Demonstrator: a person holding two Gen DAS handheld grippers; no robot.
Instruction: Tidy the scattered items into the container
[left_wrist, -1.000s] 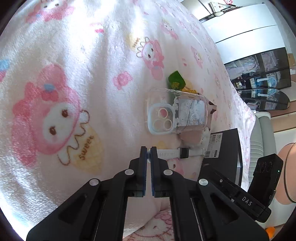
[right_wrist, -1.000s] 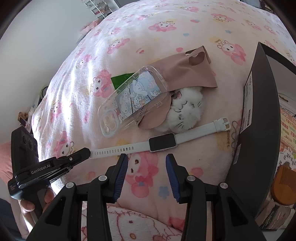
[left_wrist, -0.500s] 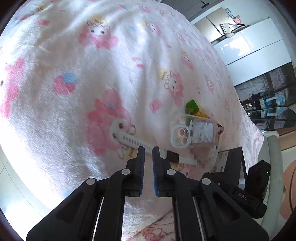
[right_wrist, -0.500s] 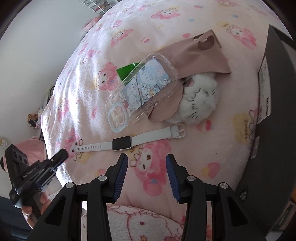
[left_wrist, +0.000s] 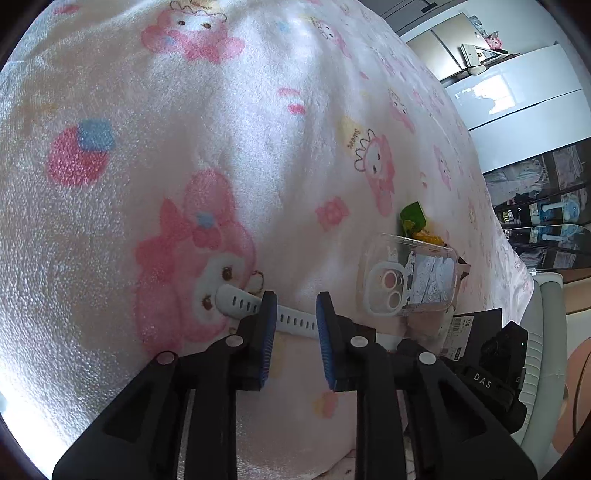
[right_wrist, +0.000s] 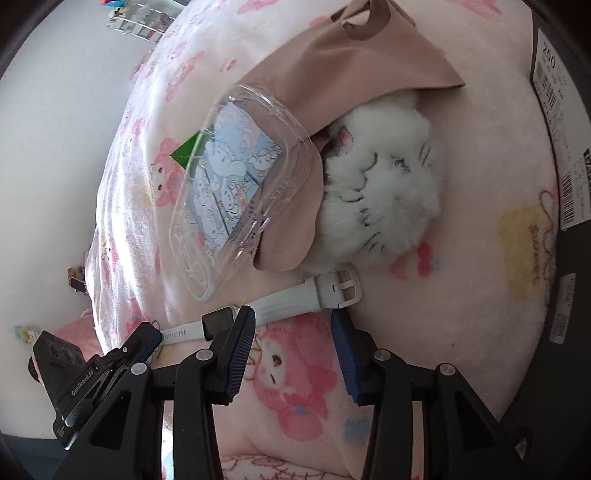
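Since a second ago we have let the left gripper (left_wrist: 295, 314) open, its jaws just parted astride the white watch (right_wrist: 295, 304) without pressing it, and the right gripper (right_wrist: 293, 325) has sunk to the buckle end, released too. Nothing visibly sits in the black container (right_wrist: 569, 258) right of the watch; all remains. Beyond the watch lie a clear phone case (right_wrist: 236, 192), beige cloth (right_wrist: 332, 74) and white plush (right_wrist: 380, 188). The watch lies flat, strap outstretched.
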